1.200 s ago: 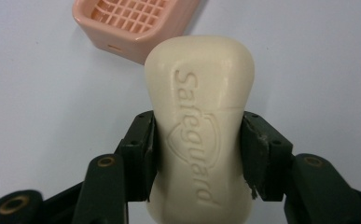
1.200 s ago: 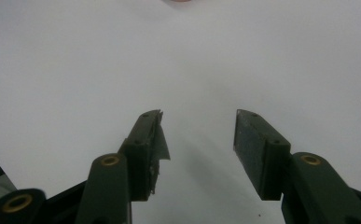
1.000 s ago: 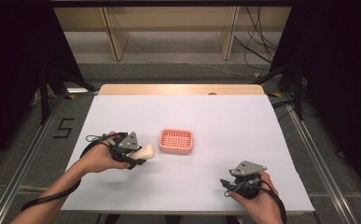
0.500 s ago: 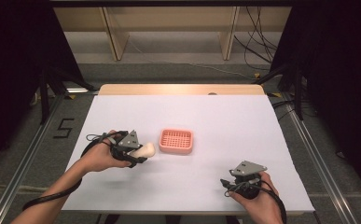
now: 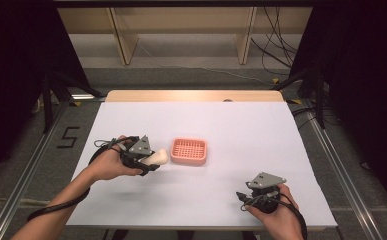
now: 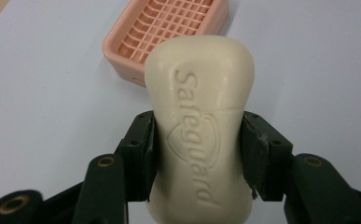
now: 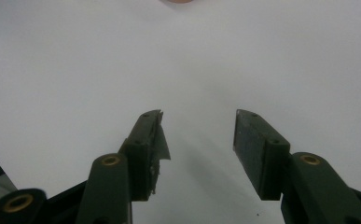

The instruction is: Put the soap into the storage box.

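A cream bar of soap [image 6: 199, 126] with raised lettering sits between the black jaws of my left gripper [image 6: 197, 140], which is shut on it. In the high view that soap [image 5: 158, 157] pokes out of the left gripper [image 5: 151, 159] just left of a pink slatted soap dish [image 5: 189, 151]. The dish [image 6: 164, 35] lies on the table a short way beyond the soap. Near the front right of the table my right gripper [image 5: 242, 196] rests in a hand. Its jaws [image 7: 197, 135] stand open over bare white table.
The white table top [image 5: 241, 135] has a wooden strip along its far edge. A pale sliver of the pink dish [image 7: 180, 1] peeks in at the top of the right gripper view. Cables trail from both grippers off the front edge.
The left gripper with the soap has edged slightly right toward the pink dish. The right hand has stayed put.
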A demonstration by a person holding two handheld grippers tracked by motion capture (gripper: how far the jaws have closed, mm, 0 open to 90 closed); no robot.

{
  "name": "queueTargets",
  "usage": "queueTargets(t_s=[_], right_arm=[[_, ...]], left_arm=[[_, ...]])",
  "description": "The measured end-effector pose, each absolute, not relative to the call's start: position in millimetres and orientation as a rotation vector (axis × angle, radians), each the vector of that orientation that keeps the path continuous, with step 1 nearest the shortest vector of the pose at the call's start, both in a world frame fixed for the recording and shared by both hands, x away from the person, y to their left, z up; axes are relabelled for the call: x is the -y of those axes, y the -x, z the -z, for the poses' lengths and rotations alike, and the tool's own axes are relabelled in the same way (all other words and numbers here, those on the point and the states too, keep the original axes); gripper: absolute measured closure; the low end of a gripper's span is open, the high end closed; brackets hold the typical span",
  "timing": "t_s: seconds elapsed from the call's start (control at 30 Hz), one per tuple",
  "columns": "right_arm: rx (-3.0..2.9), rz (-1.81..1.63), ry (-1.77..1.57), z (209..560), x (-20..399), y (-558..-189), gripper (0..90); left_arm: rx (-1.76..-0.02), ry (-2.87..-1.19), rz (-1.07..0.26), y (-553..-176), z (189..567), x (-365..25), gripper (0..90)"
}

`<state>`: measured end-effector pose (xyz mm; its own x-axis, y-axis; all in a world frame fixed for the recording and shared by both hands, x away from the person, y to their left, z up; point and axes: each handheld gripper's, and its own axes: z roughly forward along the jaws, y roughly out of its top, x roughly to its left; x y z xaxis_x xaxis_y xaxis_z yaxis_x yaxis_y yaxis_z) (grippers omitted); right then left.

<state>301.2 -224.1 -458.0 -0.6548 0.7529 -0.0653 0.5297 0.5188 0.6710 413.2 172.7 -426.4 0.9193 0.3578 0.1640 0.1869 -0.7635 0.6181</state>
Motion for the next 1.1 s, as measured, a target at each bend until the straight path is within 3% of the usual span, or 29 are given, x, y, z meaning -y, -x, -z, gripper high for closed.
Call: queueTargets(t_s=[1.1], right_arm=[[-2.403, -0.910, -1.076, 458.2, 222.9, -300.2, 52.2]], left_arm=[[-0.354, -2.433, -0.417, -426.3, 411.4, -153.3, 49.4]])
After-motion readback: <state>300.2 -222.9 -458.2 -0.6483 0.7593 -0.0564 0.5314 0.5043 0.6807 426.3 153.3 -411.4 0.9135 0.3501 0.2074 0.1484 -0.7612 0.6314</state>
